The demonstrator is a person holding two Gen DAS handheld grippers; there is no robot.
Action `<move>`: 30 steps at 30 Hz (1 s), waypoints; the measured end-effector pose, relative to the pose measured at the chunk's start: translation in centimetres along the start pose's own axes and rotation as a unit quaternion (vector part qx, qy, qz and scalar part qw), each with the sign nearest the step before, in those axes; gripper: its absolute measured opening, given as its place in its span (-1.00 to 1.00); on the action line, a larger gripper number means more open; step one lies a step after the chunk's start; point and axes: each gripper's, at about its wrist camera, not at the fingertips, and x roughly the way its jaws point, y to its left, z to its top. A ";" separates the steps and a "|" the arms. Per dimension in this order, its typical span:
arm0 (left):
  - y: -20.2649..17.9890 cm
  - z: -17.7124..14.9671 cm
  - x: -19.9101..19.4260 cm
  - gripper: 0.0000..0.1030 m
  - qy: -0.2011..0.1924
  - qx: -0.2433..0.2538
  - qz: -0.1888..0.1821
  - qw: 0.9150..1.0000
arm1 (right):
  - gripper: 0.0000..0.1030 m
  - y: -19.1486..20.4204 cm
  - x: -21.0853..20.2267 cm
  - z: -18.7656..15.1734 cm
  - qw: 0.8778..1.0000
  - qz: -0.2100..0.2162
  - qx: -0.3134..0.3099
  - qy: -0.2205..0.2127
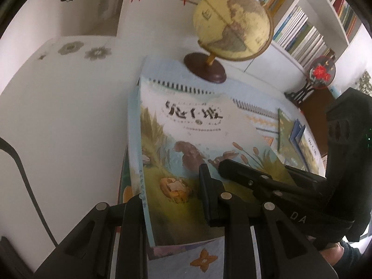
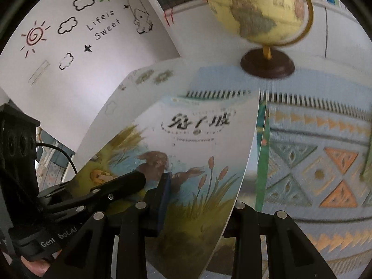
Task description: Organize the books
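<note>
A white wall (image 2: 69, 88) fills the upper left of the right wrist view. Its decal (image 2: 102, 24) reads "Life is Sweet" among clouds, a sun and a tree. A pale blue woven cloth with orange and green triangles (image 2: 313, 162) covers the table across the right half of that view and lies mostly bare there, leaving open room. In the left wrist view, white shelves packed with upright books (image 1: 302, 39) run along the top and upper right.

The large thin picture book with rabbits and reeds on its cover (image 1: 186, 127) takes up the centre of both views. Its title is in black brush-style Chinese characters, which I cannot read. Its left edge runs down the centre-left of the left view, with plain white surface beside it. Its right edge arches clear above the cloth in the right view.

A cream globe on a dark round wooden base (image 1: 232, 25) stands near the book's far edge.

The left gripper (image 1: 171, 186) is nearly closed and pinches the book's left edge. Its body carries partly hidden lettering ending "bot.AI". The right gripper (image 2: 202, 193) clamps the right edge, one finger on the cover and one beneath. "DA" shows on its body.

Smaller books (image 1: 295, 137) lie at the right. A round red-flowered fan ornament (image 1: 322, 74) stands beyond them.
</note>
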 end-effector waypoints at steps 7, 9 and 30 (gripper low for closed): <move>0.7 -2.1 1.0 -0.48 0.022 -0.018 0.014 1.000 | -0.29 -2.0 1.6 -1.6 0.998 0.011 0.040 0.039; 1.0 -2.2 0.8 -0.45 0.023 -0.032 0.019 0.999 | -0.29 -2.0 1.5 -1.6 0.998 0.009 0.036 0.045; -8.1 -5.4 -5.3 -0.09 -0.038 0.043 0.170 0.984 | 0.01 -8.7 -12.5 -9.6 0.996 -0.059 0.071 0.011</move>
